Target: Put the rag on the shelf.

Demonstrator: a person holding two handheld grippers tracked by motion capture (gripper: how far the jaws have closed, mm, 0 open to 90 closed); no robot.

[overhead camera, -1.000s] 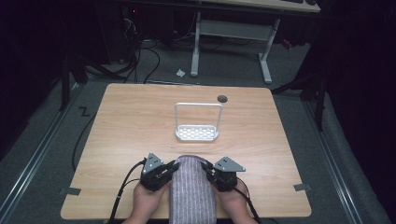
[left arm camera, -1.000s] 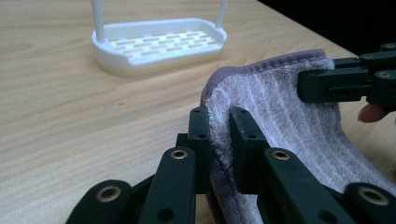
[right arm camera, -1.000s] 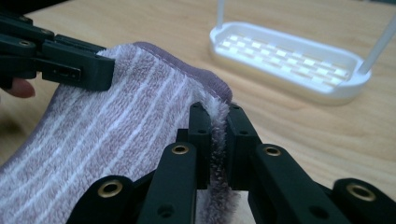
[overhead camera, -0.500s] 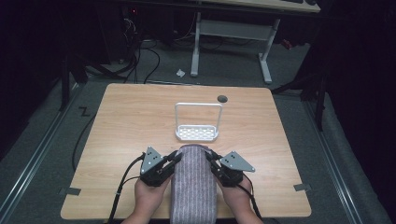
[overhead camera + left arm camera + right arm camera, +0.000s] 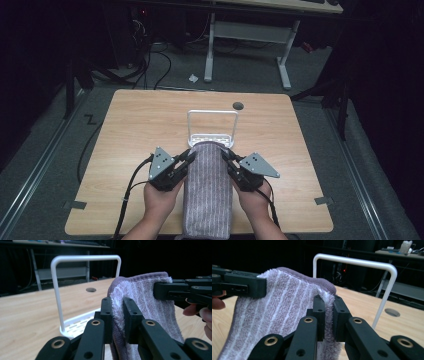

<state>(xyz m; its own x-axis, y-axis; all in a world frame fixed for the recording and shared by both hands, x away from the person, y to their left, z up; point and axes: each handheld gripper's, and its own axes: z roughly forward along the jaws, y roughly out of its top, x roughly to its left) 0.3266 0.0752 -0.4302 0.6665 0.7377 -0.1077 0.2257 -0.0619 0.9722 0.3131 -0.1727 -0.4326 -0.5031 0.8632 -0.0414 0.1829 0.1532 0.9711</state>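
Observation:
A purple striped towel [image 5: 208,190] hangs lengthwise between my two grippers, above the table's near half. My left gripper [image 5: 189,157] is shut on the towel's far left corner [image 5: 117,312]. My right gripper [image 5: 226,156] is shut on its far right corner [image 5: 328,315]. The towel's far edge is lifted just in front of a white wire rack [image 5: 212,131], which stands upright on a slotted base at the table's middle. The rack's arch [image 5: 82,260] rises behind the towel [image 5: 287,307], and the same arch [image 5: 359,263] stands behind the right gripper's jaws. The towel's near end droops toward the person.
The wooden table [image 5: 125,130] has a round cable hole [image 5: 238,105] at the far right of the rack. Cables trail from both grippers over the near edge. A desk frame [image 5: 245,45] stands on the floor beyond the table.
Both grippers have risen with the towel's far edge, which now sits higher and closer to the rack's base. The grips have not changed.

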